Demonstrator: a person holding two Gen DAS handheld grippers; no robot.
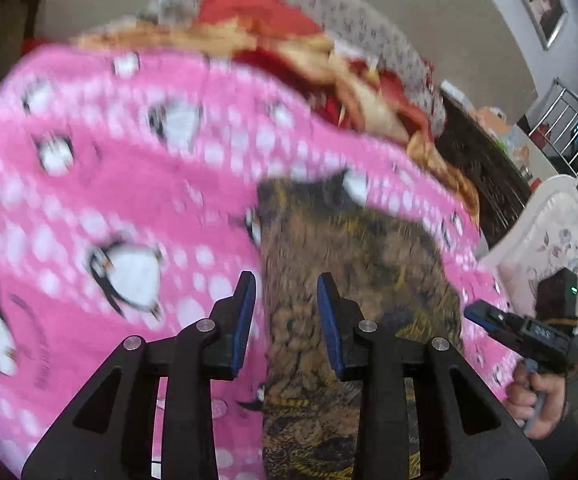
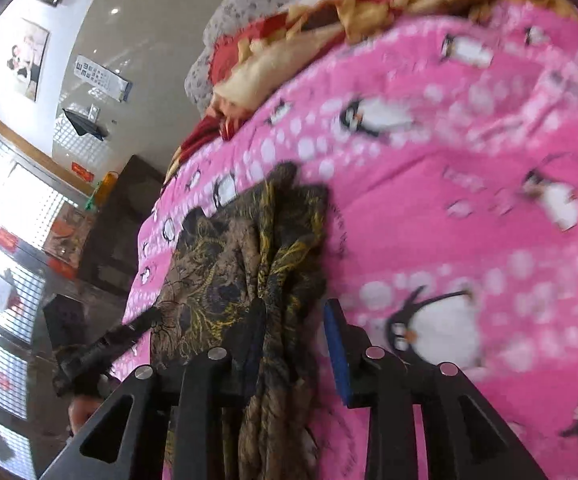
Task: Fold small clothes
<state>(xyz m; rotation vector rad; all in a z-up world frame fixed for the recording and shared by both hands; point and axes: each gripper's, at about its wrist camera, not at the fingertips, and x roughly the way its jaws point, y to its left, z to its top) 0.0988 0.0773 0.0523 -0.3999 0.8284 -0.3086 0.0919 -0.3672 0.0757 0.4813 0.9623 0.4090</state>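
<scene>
The brown patterned garment [image 1: 353, 280] lies on the pink penguin blanket [image 1: 109, 184], near the blanket's right edge, bunched along one side. The left gripper [image 1: 286, 308] hangs over the garment with its jaws released, nothing between the blue pads. The right gripper [image 2: 295, 344] stands with its jaws parted around a bunched fold of the garment; whether the pads press on it cannot be told. A red and yellow heap of cloth [image 1: 289, 40] lies at the blanket's far edge.

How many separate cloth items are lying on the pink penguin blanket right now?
1 clear piece: the brown patterned garment on the pink penguin blanket, just beyond the left hand-held gripper. A red-and-cream heap lies at the blanket's far edge; how many pieces it holds cannot be told.
</scene>
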